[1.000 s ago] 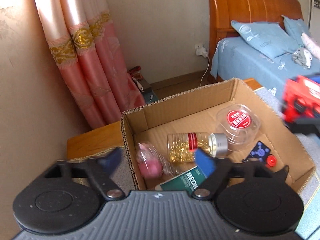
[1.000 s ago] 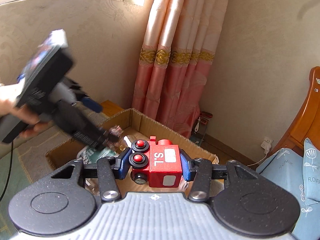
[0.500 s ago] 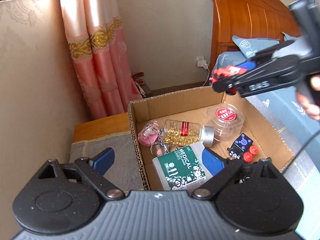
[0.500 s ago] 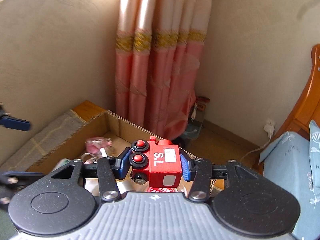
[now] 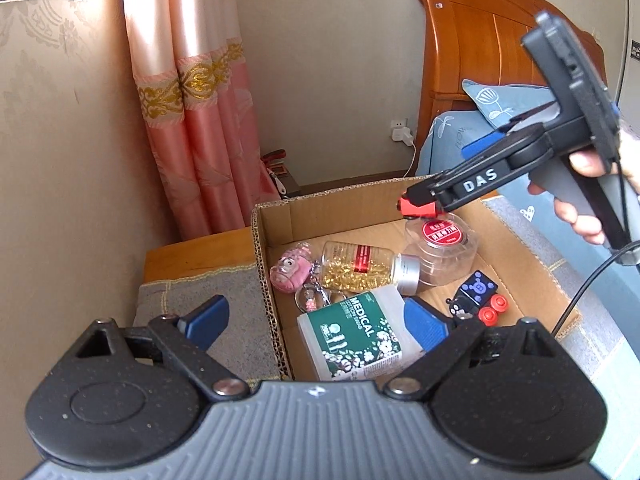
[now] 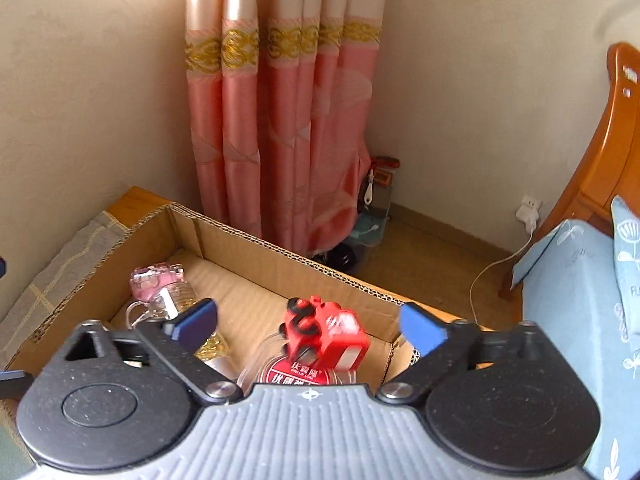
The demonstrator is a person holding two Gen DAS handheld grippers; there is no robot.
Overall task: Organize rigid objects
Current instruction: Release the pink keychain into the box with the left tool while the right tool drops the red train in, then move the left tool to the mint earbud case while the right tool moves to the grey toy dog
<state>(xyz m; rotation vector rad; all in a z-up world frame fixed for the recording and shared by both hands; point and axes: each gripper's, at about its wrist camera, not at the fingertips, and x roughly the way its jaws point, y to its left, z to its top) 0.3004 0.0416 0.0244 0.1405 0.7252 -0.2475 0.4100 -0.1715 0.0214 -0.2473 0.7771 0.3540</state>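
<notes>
Matt corrugated cardboard box (image 5: 276, 280)

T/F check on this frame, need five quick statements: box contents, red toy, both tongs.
1. The right tongs grip the red toy train firmly. False: they are opening, pads clear of the toy, which is blurred above the box.
2. The cardboard box holds a green MEDICAL bottle. True.
3. The bottle of gold capsules stands upright. False: it lies on its side.
4. The left tongs hold nothing. True.
5. The pink keychain toy lies outside the box on the cloth. False: it is inside, near the box's left wall.
</notes>
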